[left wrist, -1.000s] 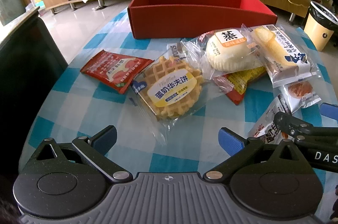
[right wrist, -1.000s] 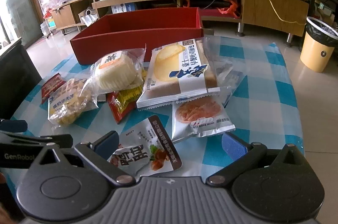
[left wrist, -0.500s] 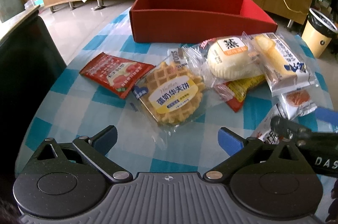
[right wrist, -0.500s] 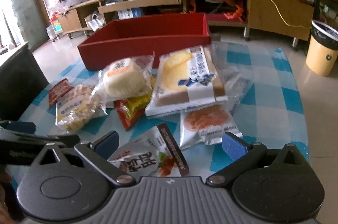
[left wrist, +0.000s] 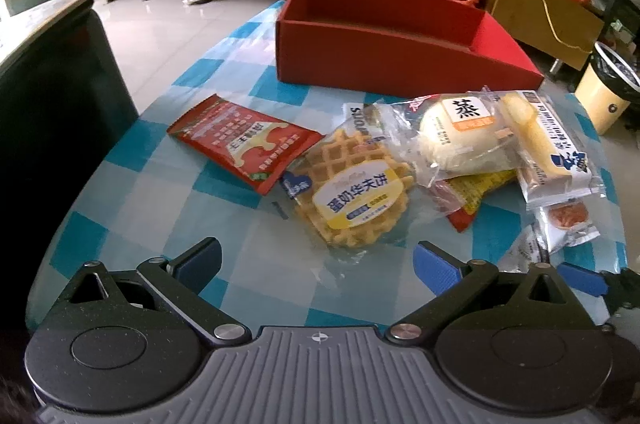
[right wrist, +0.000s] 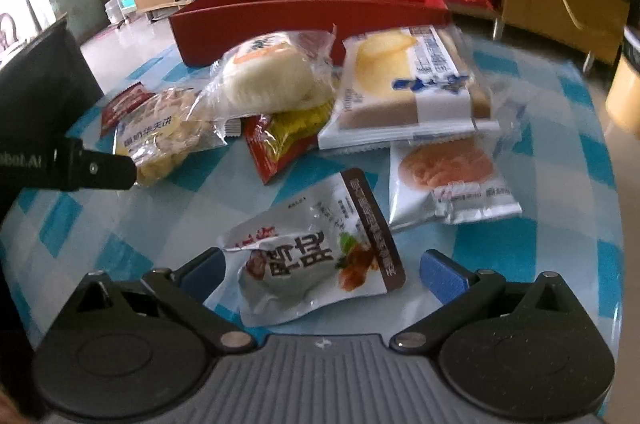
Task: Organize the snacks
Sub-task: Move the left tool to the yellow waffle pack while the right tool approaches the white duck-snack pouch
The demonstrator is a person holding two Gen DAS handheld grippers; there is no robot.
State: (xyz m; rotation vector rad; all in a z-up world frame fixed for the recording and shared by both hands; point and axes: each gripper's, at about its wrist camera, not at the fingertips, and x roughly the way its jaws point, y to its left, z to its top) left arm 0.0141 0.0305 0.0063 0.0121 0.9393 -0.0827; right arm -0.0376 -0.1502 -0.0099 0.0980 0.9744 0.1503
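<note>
Left wrist view: the left gripper [left wrist: 318, 258] hovers low over a counter [left wrist: 132, 192] covered in a blue and white checked cloth, its jaws spread wide and holding nothing. Just beyond them lies a round waffle pack [left wrist: 354, 192] with a yellow label. To its left, touching its wrapper, is a flat red sachet [left wrist: 244, 142]. To its right a steamed bun pack [left wrist: 464, 136] rests on a red and yellow packet [left wrist: 476, 190], with a sliced bread pack [left wrist: 552, 148] beside the bun. A red box [left wrist: 384, 64] stands open at the far side of the counter (nothing visible inside it). A blue fingertip of the right gripper shows at the lower right edge.

Right wrist view: the right gripper [right wrist: 322, 270] also has its jaws wide apart, gripping nothing. Between them, close in, lies a grey snack pouch [right wrist: 316, 256] with dark lettering. Beyond it sits a white packet [right wrist: 448, 184] picturing orange food, partly under the sliced bread pack [right wrist: 408, 88]. The bun, the waffle and the red box lie farther back; the view is somewhat blurred.
</note>
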